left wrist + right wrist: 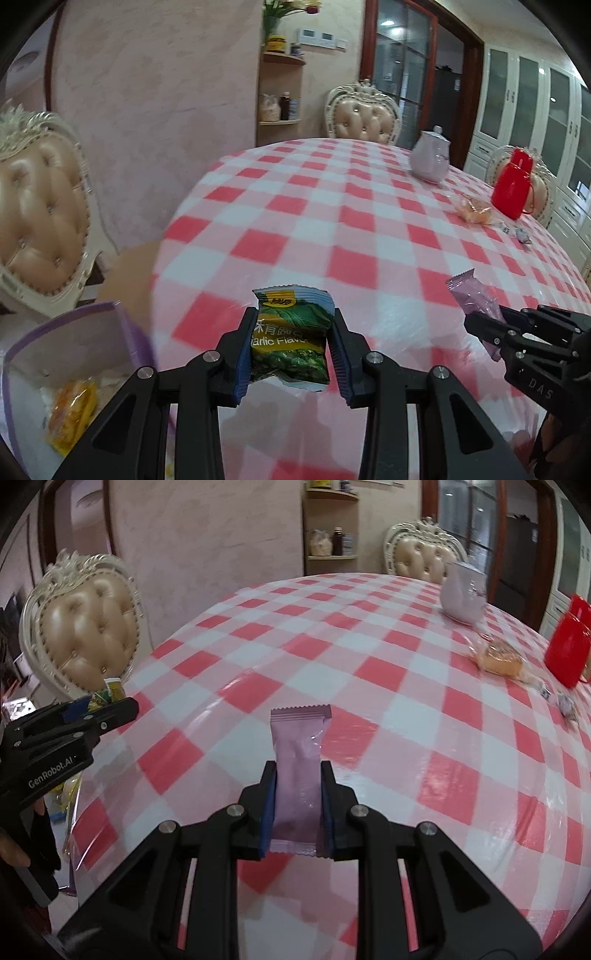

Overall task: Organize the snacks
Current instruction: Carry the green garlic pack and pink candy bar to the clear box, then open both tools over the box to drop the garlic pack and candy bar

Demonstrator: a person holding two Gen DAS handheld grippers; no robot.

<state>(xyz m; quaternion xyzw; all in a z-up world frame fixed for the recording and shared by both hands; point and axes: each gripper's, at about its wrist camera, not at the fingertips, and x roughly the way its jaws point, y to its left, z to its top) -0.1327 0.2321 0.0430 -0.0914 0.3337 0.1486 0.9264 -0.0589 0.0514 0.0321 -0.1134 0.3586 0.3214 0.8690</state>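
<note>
My left gripper (291,343) is shut on a green garlic-flavour snack packet (291,332), held above the red-and-white checked table (332,221). To its lower left stands an open clear bag with a purple rim (74,332), with a yellow snack (72,413) inside. My right gripper (298,797) is shut on a slim purple snack bar (299,760), also over the table. In the left wrist view the right gripper (487,328) shows at the right with the purple bar (474,299). In the right wrist view the left gripper (107,710) shows at the left with the green packet (110,692).
On the far right of the table lie a wrapped orange pastry (498,659) and small wrapped candies (565,703). A white teapot (430,157) and a red flask (513,184) stand behind them. Padded chairs (86,627) stand at the left and far side.
</note>
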